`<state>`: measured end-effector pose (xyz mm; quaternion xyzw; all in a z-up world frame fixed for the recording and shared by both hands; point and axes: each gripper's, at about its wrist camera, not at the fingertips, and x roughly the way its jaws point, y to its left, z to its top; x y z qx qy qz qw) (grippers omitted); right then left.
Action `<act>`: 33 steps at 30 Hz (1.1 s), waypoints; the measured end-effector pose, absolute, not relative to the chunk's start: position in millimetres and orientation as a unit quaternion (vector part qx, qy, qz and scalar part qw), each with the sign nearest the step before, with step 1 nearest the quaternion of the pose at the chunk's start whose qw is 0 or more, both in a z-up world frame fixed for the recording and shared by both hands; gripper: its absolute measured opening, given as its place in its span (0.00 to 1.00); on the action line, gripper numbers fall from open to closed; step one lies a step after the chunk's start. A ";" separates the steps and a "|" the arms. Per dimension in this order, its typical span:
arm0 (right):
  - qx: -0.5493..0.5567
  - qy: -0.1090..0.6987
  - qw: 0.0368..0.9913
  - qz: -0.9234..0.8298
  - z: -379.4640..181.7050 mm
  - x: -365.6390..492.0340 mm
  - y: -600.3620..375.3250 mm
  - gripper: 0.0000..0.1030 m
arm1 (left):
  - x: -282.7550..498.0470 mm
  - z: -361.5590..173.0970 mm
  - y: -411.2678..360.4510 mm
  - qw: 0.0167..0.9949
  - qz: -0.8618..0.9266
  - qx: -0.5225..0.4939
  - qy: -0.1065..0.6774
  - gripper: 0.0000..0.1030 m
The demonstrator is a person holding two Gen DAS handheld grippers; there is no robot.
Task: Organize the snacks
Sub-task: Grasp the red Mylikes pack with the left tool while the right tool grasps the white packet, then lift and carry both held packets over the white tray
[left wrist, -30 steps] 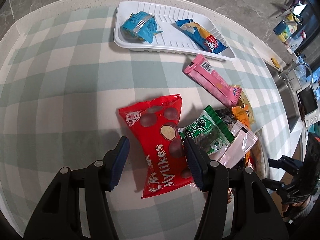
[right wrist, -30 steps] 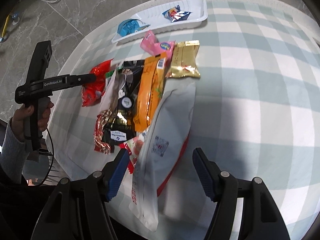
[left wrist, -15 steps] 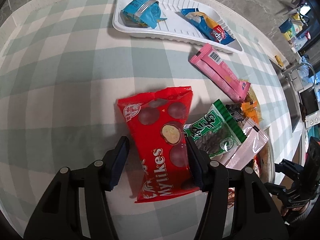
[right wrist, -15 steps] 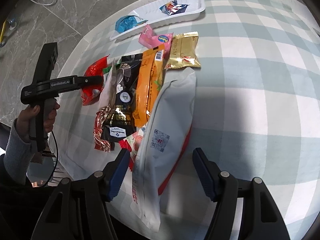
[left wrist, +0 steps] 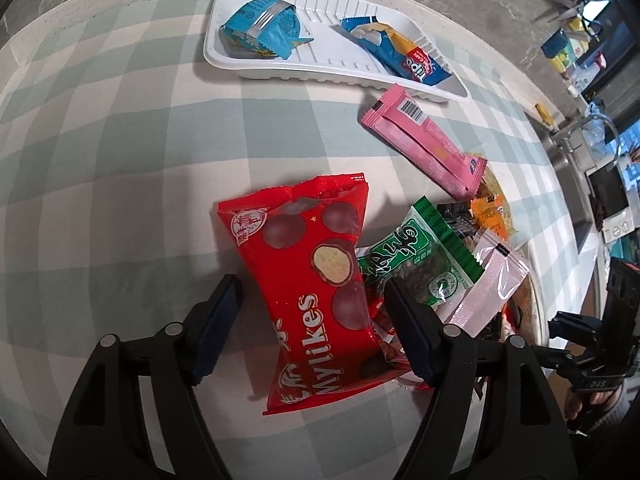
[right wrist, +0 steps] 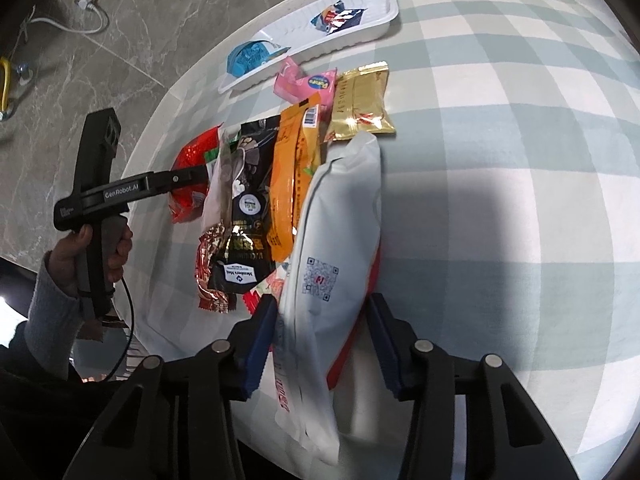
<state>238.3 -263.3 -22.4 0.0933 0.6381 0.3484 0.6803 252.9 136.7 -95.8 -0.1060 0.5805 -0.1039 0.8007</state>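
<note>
Left tool (left wrist: 310,312) jaws are opening, wider than a second ago, spread either side of the red Mylikes bag (left wrist: 316,292); pads clear of it, so nothing is gripped. The bag lies flat on the checked tabletop (left wrist: 120,140), centre of the left-wrist frame, lower half between the jaws. Since a second ago the tray sits lower in that frame, so the view has shifted slightly.

Right tool (right wrist: 320,340) jaws are closing on the white bag (right wrist: 340,240) at lower centre of the right-wrist frame. The left pad touches the bag's edge; the right pad stands just off it. Not clamped yet. Likely the next pick for sorting.

White tray (left wrist: 304,66) at upper centre already holds a blue pouch (left wrist: 260,28) and a blue bar (left wrist: 400,54), with bare room between them. Pink bar (left wrist: 424,146) lies just below the tray's right end, still on the cloth.

Room: left half of the left-wrist frame is bare cloth. The pile crowds the right, and the green packet (left wrist: 420,268) touches the red bag's side, so a lift may drag it. In the right-wrist frame the pile's lower-left end lies near the tabletop edge; right side is bare cloth.
</note>
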 end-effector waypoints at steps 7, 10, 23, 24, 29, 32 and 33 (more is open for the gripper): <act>0.101 0.639 0.677 0.351 -23.1 240.3 -263.7 0.47 | 250.7 -94.5 142.6 0.806 -0.096 -0.099 0.576 0.38; 0.103 0.638 0.677 0.353 -23.5 240.8 -264.5 0.47 | 248.9 -95.8 148.4 0.803 -0.101 -0.119 0.575 0.28; 0.156 0.634 0.662 0.368 -24.0 251.6 -283.9 0.27 | 236.7 -88.9 158.9 0.805 -0.099 -0.131 0.570 0.28; 0.159 0.634 0.661 0.369 -24.3 252.5 -284.2 0.27 | 236.1 -88.5 159.3 0.805 -0.099 -0.130 0.571 0.28; 0.185 0.634 0.652 0.373 -28.3 255.5 -286.6 0.25 | 235.0 -89.3 161.8 0.803 -0.098 -0.136 0.572 0.28; 0.209 0.631 0.645 0.376 -29.6 258.1 -293.4 0.24 | 235.1 -88.9 163.3 0.802 -0.099 -0.141 0.572 0.28; 0.221 0.629 0.643 0.378 -29.3 259.2 -296.1 0.24 | 234.9 -88.0 163.9 0.802 -0.100 -0.142 0.571 0.28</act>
